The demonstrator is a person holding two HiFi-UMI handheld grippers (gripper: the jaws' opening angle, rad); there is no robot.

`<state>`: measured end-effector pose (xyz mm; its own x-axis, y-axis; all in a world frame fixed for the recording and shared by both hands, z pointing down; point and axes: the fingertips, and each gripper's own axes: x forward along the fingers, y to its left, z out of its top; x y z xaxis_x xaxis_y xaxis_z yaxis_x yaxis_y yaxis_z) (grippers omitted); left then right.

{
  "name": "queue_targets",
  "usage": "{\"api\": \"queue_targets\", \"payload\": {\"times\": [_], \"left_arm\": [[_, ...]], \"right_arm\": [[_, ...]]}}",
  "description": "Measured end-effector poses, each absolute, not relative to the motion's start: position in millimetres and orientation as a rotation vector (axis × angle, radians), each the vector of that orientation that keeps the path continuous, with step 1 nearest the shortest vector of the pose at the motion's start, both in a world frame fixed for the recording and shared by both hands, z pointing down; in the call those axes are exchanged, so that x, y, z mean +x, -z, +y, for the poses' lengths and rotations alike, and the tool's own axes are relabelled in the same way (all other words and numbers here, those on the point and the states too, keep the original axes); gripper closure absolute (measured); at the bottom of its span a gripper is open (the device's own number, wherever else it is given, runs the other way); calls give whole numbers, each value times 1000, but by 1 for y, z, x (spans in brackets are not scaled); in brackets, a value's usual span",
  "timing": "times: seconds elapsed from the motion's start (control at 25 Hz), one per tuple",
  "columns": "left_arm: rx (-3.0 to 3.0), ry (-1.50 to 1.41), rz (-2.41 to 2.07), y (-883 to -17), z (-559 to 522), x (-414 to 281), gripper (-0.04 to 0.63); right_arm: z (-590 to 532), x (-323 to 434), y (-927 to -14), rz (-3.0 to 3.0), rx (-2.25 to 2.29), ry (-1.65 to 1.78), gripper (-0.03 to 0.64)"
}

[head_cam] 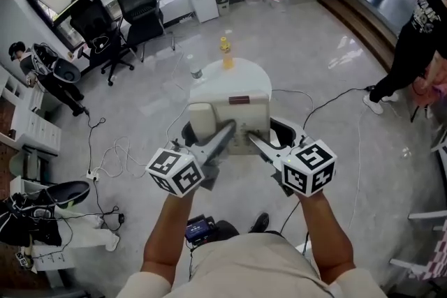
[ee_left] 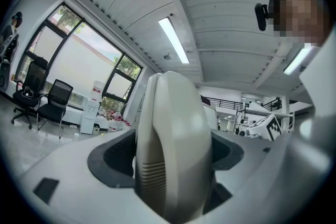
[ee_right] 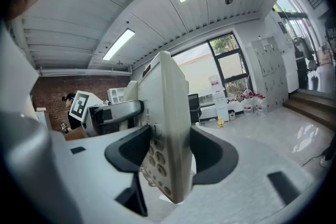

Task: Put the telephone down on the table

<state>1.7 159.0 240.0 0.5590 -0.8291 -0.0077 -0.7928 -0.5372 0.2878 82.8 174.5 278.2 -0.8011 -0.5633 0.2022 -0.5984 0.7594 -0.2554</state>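
A beige desk telephone (head_cam: 222,116) hangs in the air over the round white table (head_cam: 255,79), held from both sides. My left gripper (head_cam: 225,130) is shut on its left side, where the handset (ee_left: 176,144) fills the gap between the jaws in the left gripper view. My right gripper (head_cam: 254,142) is shut on the right side. In the right gripper view the keypad edge of the telephone (ee_right: 164,134) is clamped between the dark pads. The telephone hides the table's near part.
A yellow bottle (head_cam: 225,52) and a clear bottle (head_cam: 195,72) stand at the table's far side. Cables trail over the floor (head_cam: 119,150). Black office chairs (head_cam: 143,14) stand at the back left. A person in black (head_cam: 419,38) stands at the right.
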Motion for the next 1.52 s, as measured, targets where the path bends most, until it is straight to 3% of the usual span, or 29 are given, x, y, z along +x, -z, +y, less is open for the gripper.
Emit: {"api": "queue_targets", "payload": {"times": [0.48, 1.08, 1.52], "left_arm": [[2563, 216, -1196, -263, 92, 4, 222], [2645, 231, -980, -209, -44, -26, 222], [2676, 231, -904, -253, -72, -20, 222]], "right_arm": [[116, 85, -298, -2749, 1081, -497, 391], [-7, 51, -243, -2639, 1291, -499, 391], [-32, 54, -287, -2614, 1370, -480, 391]]}}
